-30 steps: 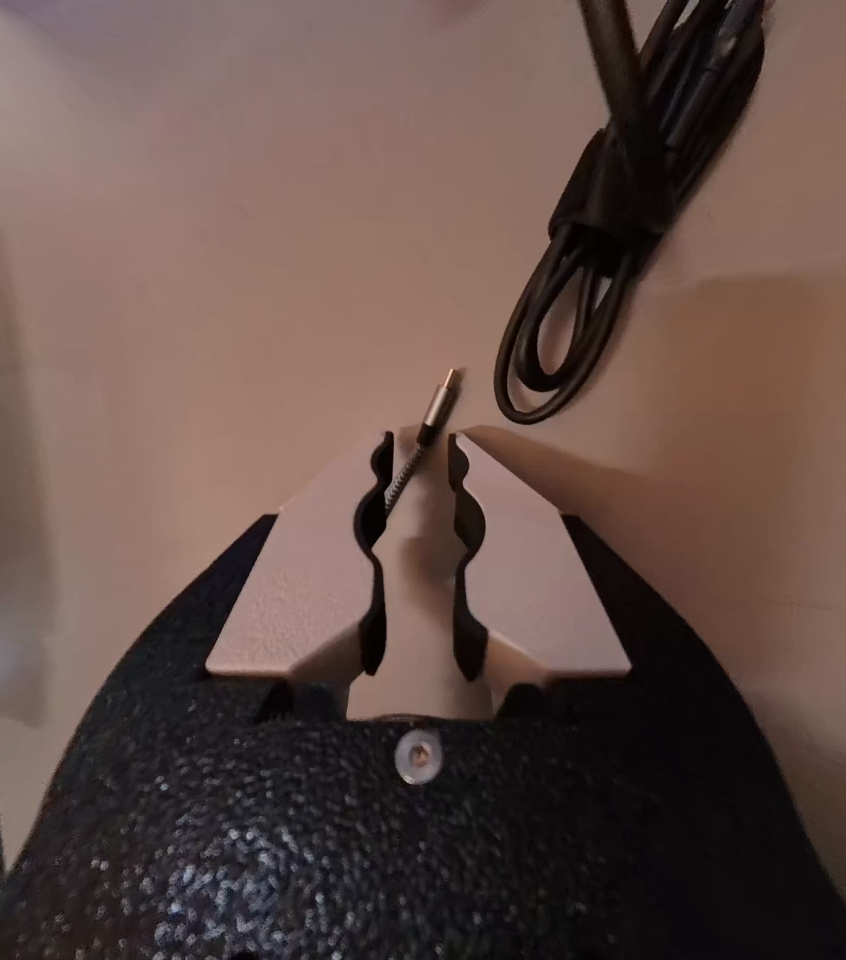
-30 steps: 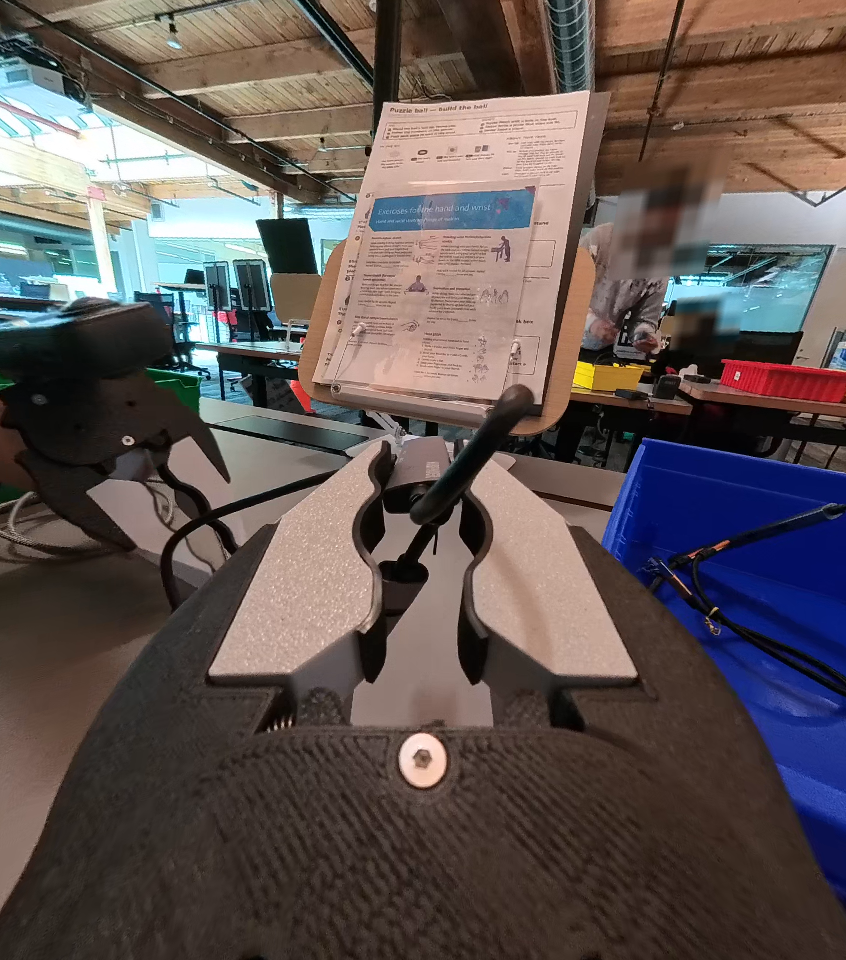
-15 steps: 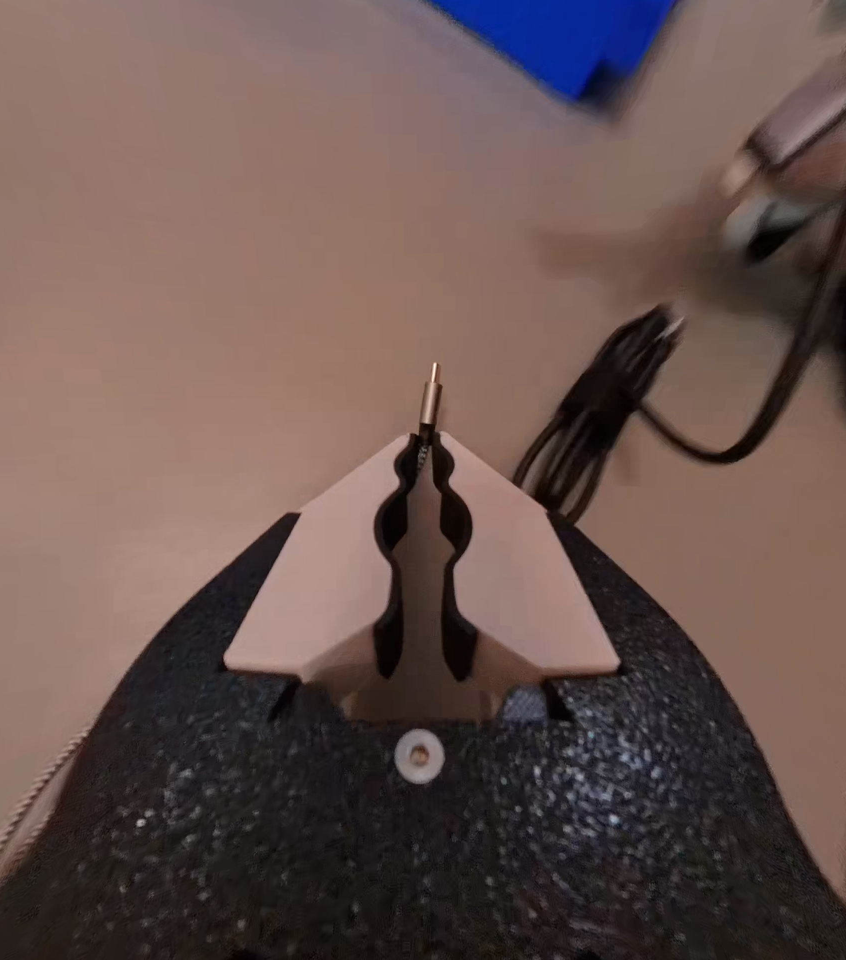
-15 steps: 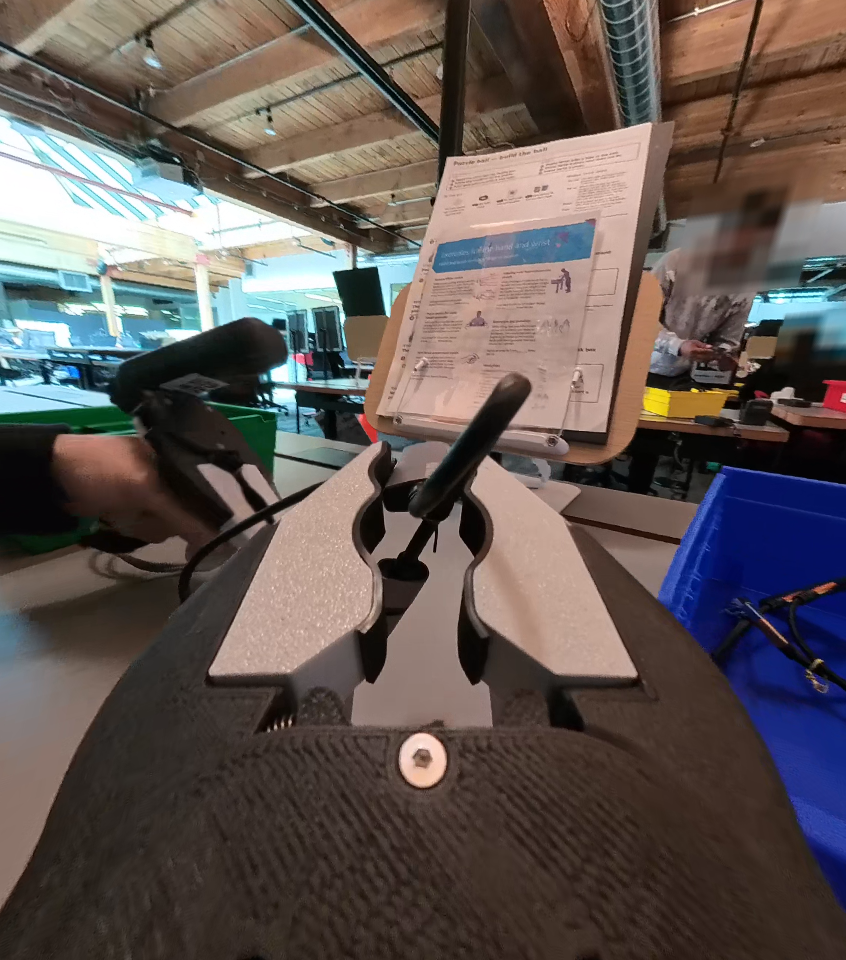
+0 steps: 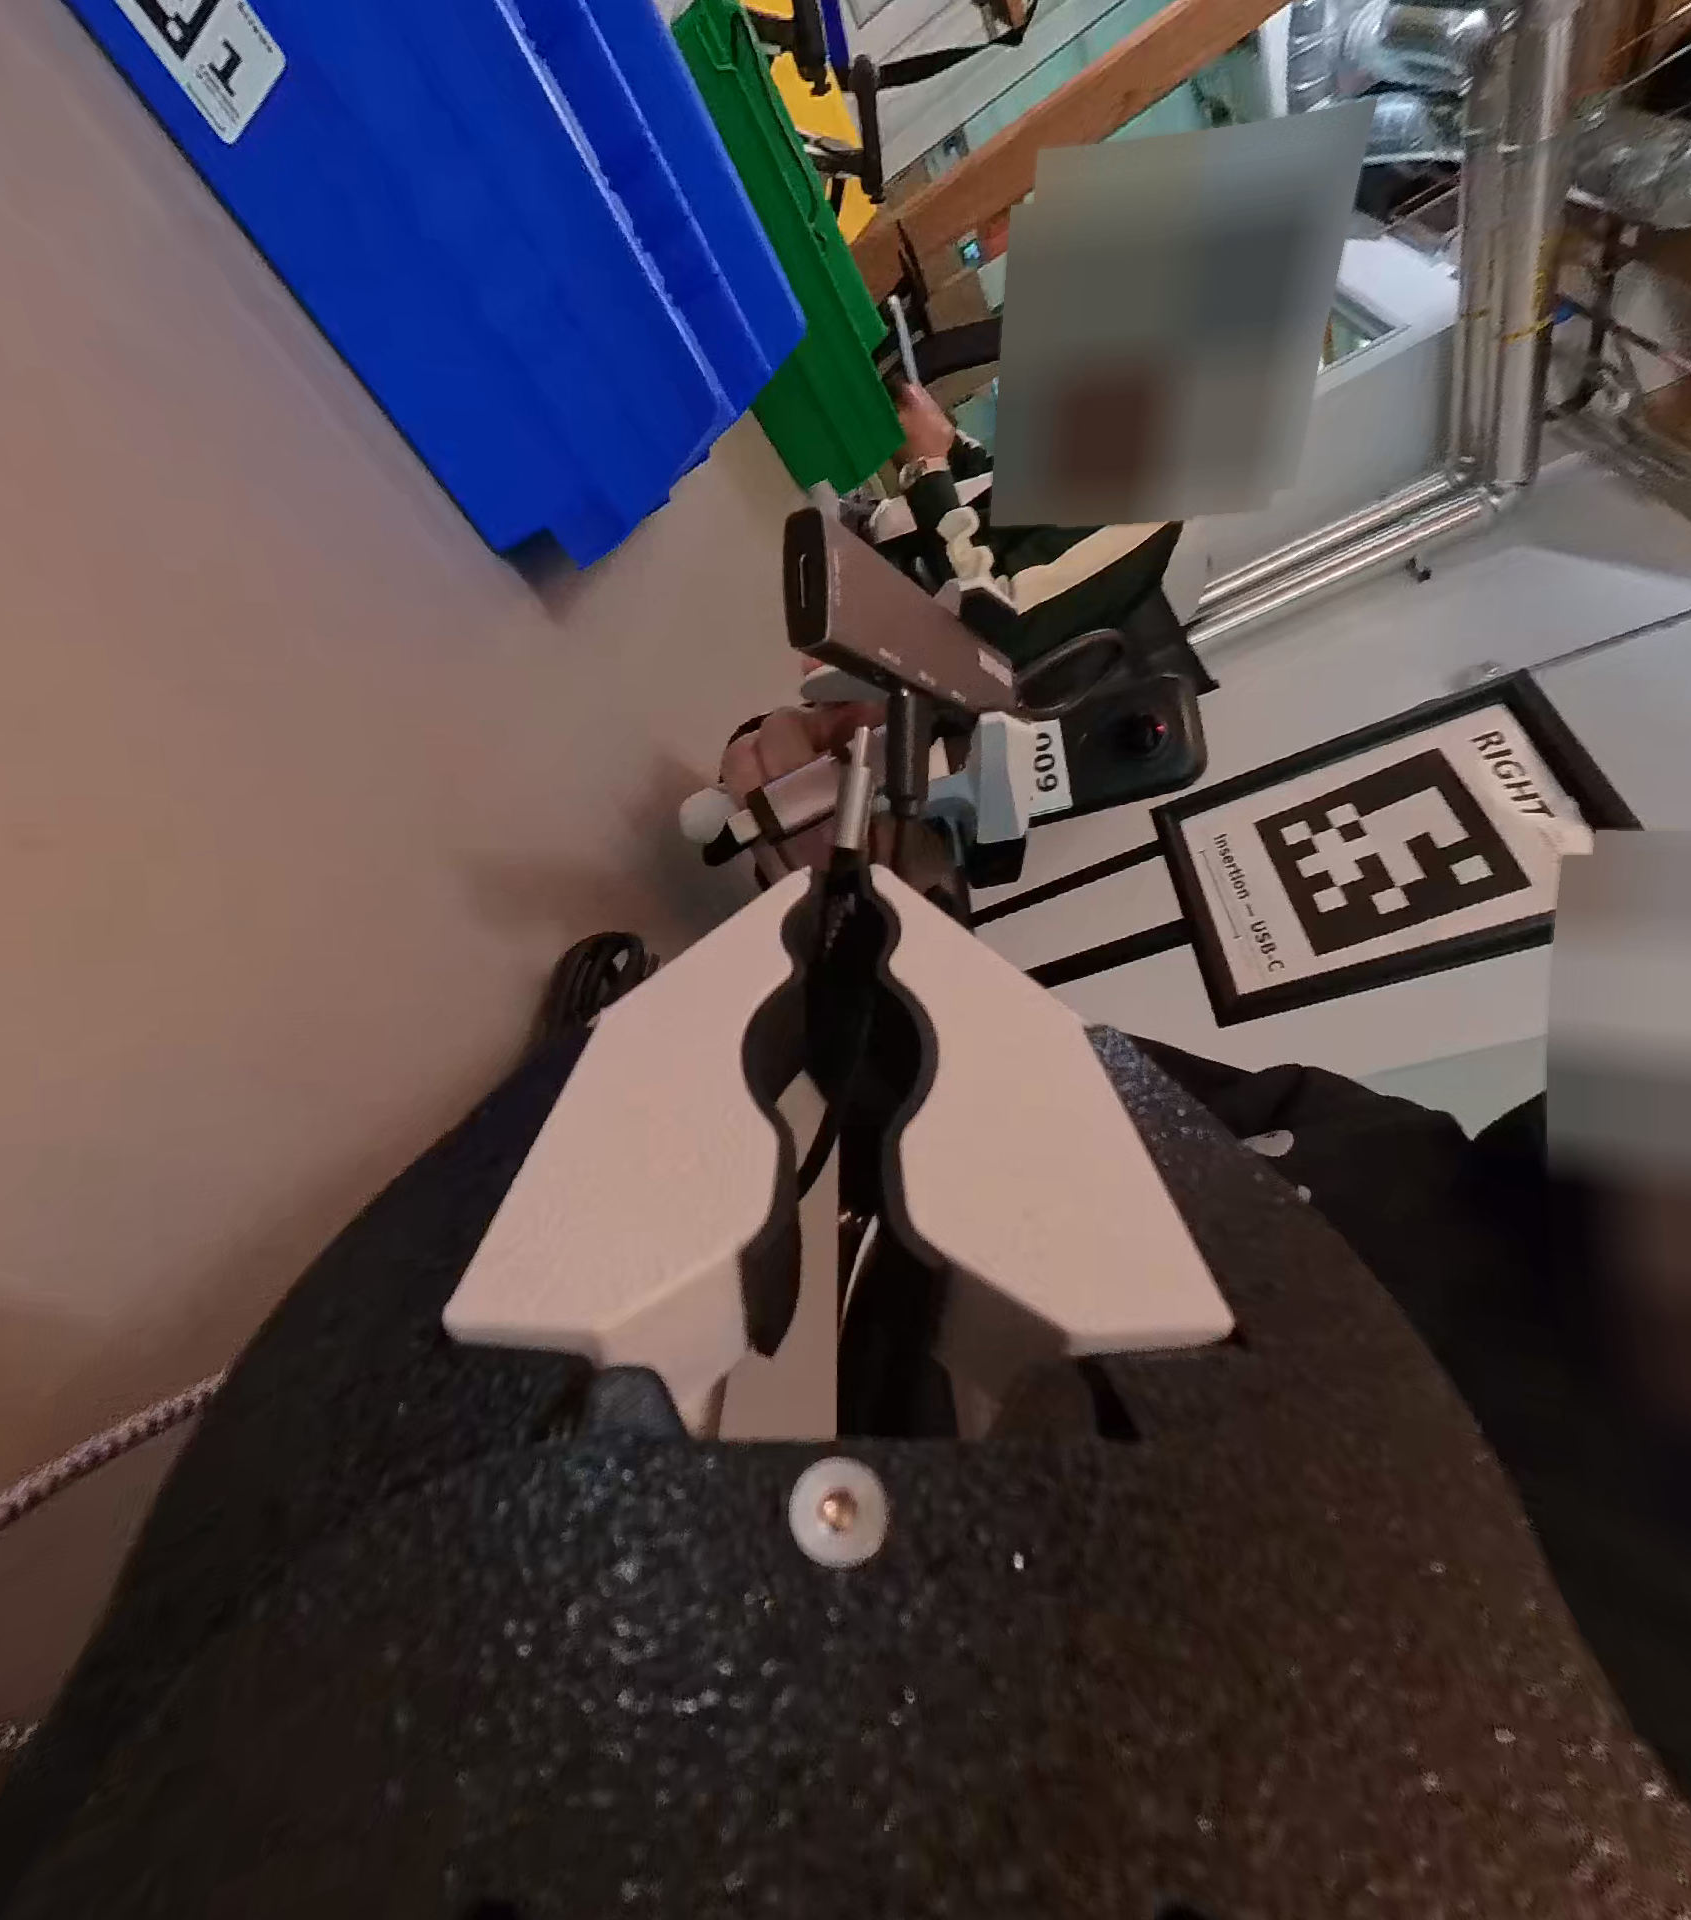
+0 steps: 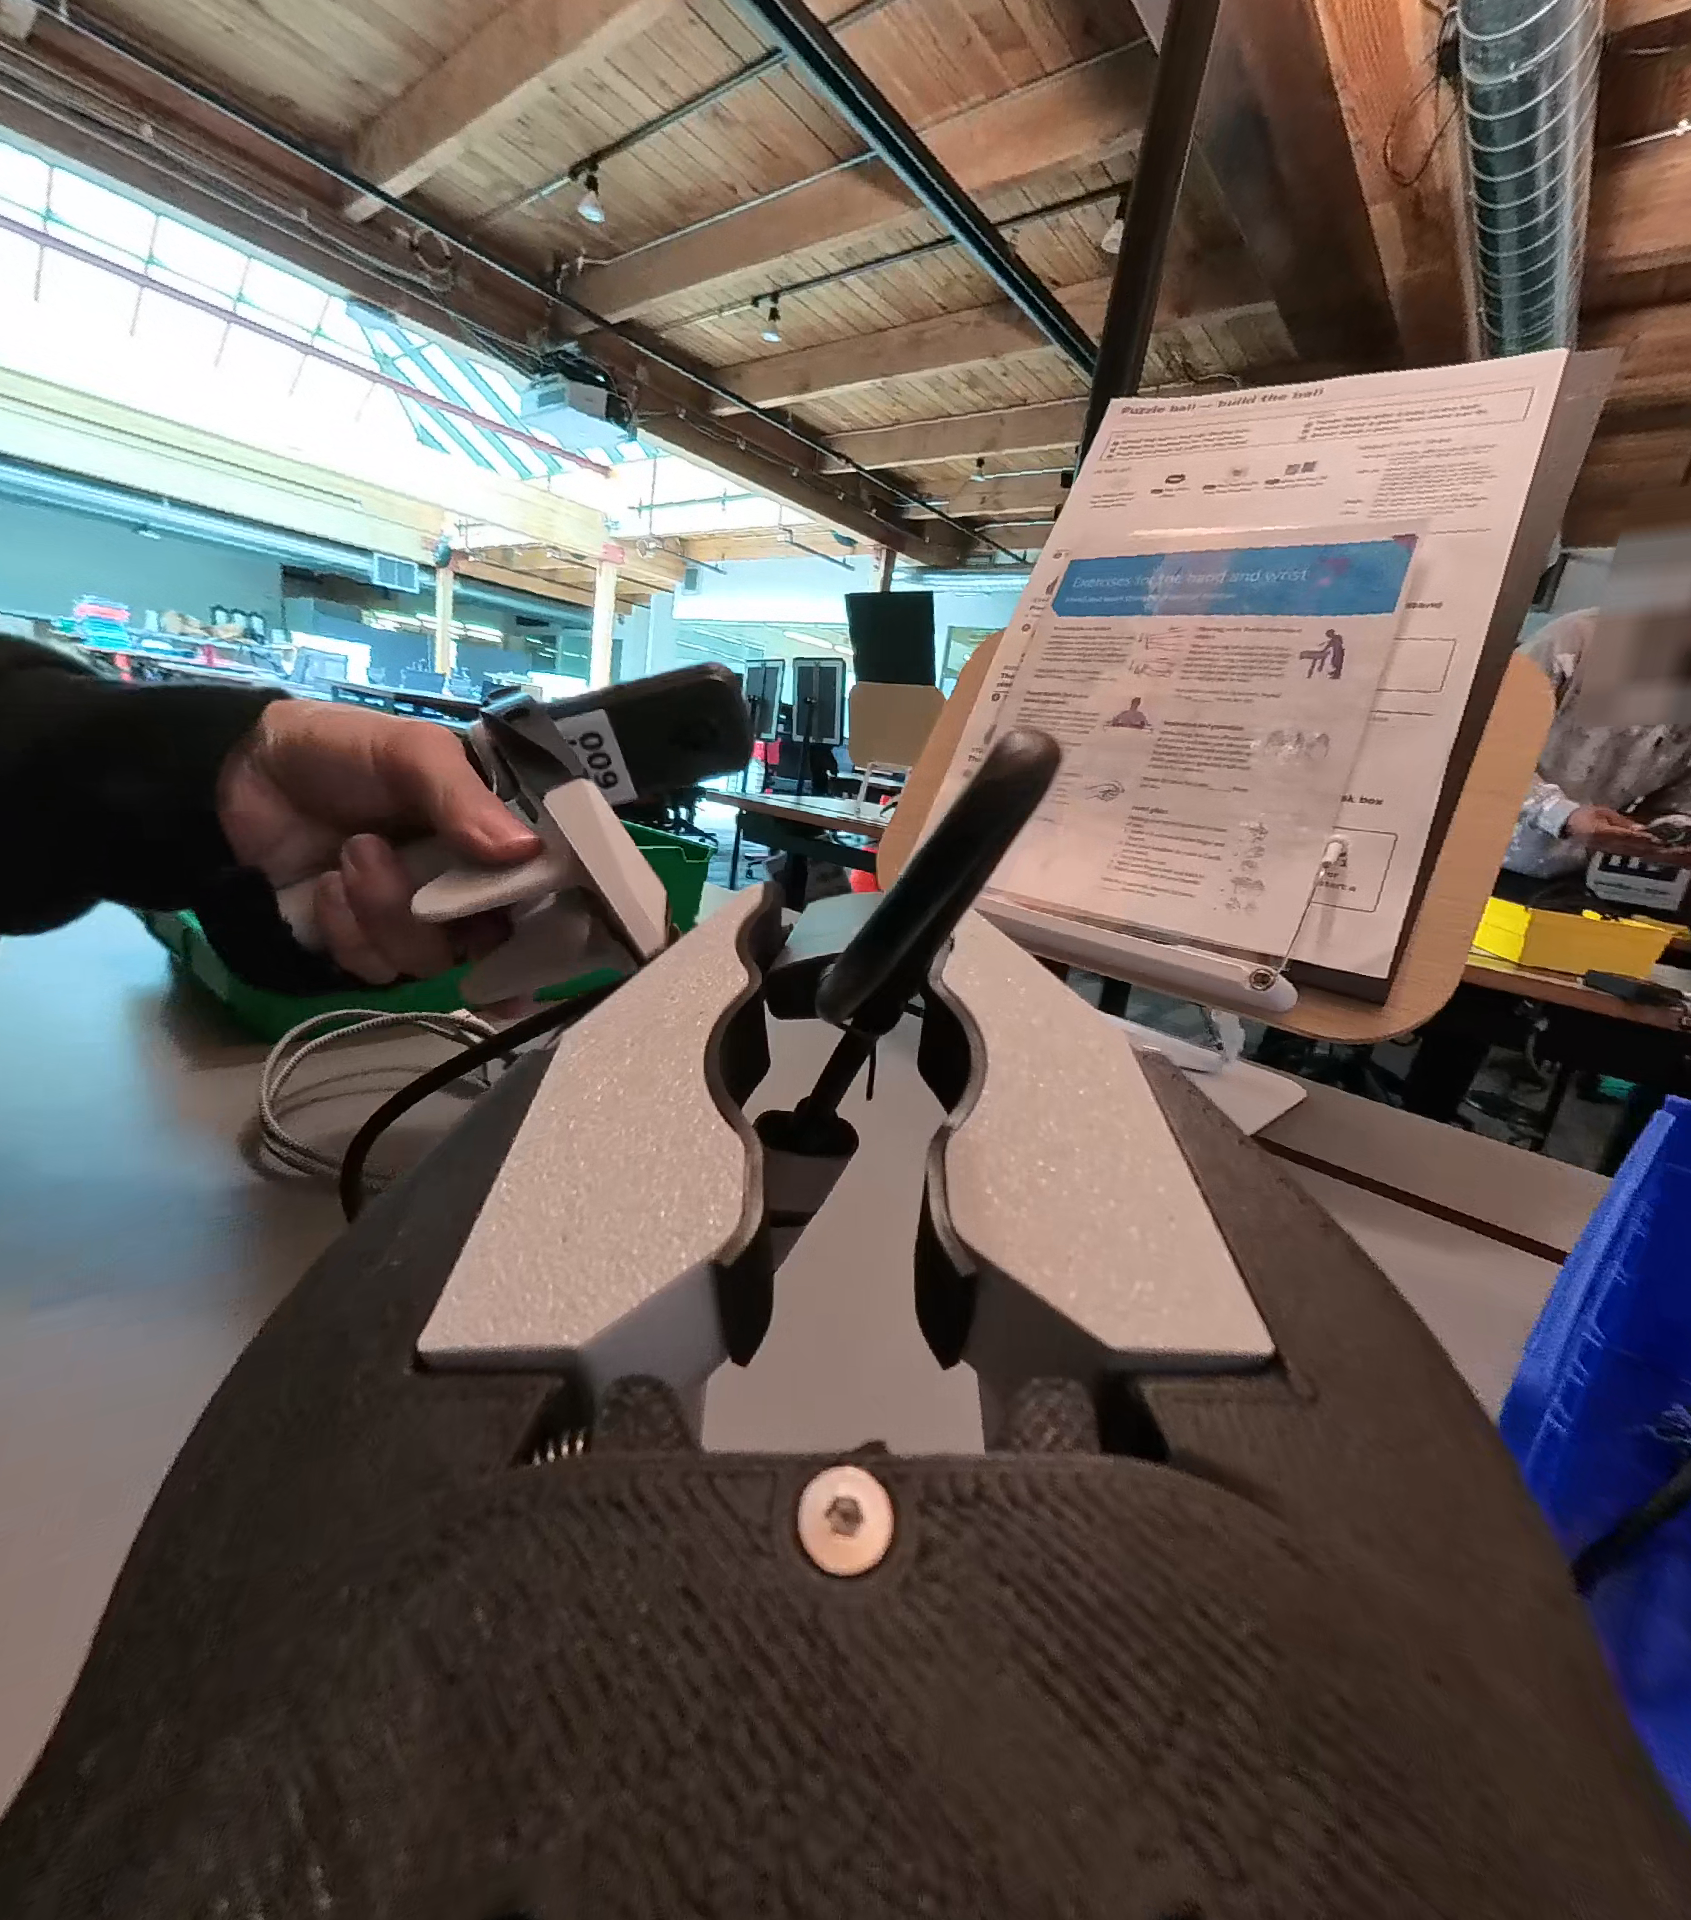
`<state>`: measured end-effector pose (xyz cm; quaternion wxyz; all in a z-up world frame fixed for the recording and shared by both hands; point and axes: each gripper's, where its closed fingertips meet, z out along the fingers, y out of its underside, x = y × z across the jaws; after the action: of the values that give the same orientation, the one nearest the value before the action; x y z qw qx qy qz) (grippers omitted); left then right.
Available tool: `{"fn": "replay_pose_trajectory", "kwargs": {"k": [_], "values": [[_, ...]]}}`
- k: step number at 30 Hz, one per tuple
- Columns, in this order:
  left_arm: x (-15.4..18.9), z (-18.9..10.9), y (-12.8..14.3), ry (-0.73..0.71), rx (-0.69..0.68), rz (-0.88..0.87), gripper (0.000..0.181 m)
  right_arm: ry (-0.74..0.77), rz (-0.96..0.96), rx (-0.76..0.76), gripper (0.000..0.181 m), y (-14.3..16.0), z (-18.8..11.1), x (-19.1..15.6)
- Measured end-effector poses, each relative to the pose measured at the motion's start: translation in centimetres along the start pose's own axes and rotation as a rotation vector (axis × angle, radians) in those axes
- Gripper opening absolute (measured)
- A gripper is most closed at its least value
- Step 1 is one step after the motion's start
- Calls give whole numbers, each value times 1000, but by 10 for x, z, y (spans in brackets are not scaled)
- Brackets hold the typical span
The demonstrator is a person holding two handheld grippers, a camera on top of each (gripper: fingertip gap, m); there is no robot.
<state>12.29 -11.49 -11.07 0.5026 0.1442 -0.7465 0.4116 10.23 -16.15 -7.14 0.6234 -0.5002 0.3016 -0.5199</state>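
Above grey table (image 5: 197, 831), your left gripper (image 5: 839, 883) pinches braided cable (image 5: 836, 914) tight, metal plug (image 5: 853, 795) protruding; your right gripper (image 6: 846, 935) clamps grey hub (image 5: 882, 623). Hub's far end hidden.

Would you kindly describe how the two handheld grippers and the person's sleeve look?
Each gripper, left gripper and right gripper, has a black, rough-textured body with a pale screw in the middle and two light grey, wedge-shaped fingers with wavy black inner edges. The left one carries a white sticker. The person's sleeve is black.
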Motion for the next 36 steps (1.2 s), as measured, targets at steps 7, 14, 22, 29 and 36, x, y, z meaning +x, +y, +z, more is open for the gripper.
{"fn": "replay_pose_trajectory", "kwargs": {"k": [7, 14, 22, 29, 36], "values": [[3, 7, 4, 81, 20, -54, 3, -43, -3, -3, 23, 1, 2, -7], [3, 5, 3, 92, 49, -72, 3, -69, -9, 1, 23, 1, 2, -11], [5, -1, 5, 108, 69, -87, 3, -87, -68, -16, 23, 5, 4, -16], [2, -5, 2, 75, 103, -79, 2, -103, -69, -49, 24, 11, 6, -19], [-3, 1, -8, -84, 176, 165, 3, -43, -10, -79, 24, 16, 7, -10]]}}
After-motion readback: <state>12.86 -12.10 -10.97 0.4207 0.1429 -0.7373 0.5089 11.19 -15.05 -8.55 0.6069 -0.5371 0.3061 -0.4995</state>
